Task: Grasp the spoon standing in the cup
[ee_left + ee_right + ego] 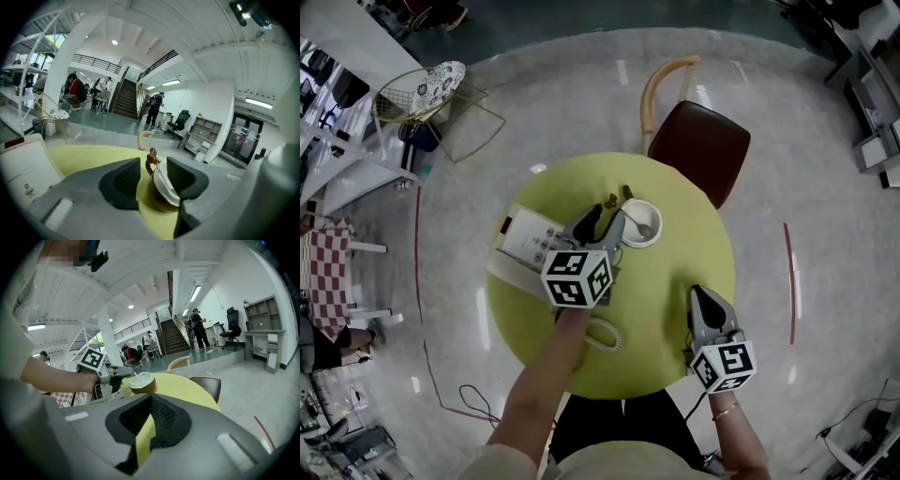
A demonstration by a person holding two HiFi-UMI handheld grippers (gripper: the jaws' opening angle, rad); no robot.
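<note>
A white cup with a brown outside stands on the round yellow-green table, towards its far side. A thin metal spoon leans inside it, handle slanting towards my left gripper. My left gripper is right beside the cup's left rim, jaws open. In the left gripper view the cup and the spoon handle sit just beyond the open left gripper, partly behind the right pad. My right gripper rests shut and empty over the table's near right. Its own view shows the cup.
A white desk phone lies at the table's left, under my left gripper, its coiled cord trailing to the near edge. Small brown ornaments stand just behind the cup. A dark brown chair is at the far side.
</note>
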